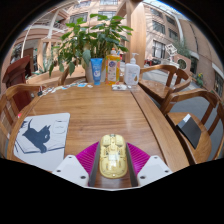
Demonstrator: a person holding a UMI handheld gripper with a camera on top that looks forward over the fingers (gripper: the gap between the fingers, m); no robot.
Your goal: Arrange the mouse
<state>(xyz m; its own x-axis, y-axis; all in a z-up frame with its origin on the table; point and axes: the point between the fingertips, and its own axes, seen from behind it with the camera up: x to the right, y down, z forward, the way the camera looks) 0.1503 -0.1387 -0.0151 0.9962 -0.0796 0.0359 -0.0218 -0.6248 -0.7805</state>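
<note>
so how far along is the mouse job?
Done: the pale yellow mouse looks gripped, the gripper shut on it with both pink pads pressing its sides. In hand: it sits over the wooden table. Left: setting it on the mousepad with the cat print, which is bare, off to one side.

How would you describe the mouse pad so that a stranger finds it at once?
Start at the round wooden table. The mouse pad lies flat near its edge, beside the gripper, which holds a yellowish mouse. It alone is white, printed with a dark cat-like figure.
</note>
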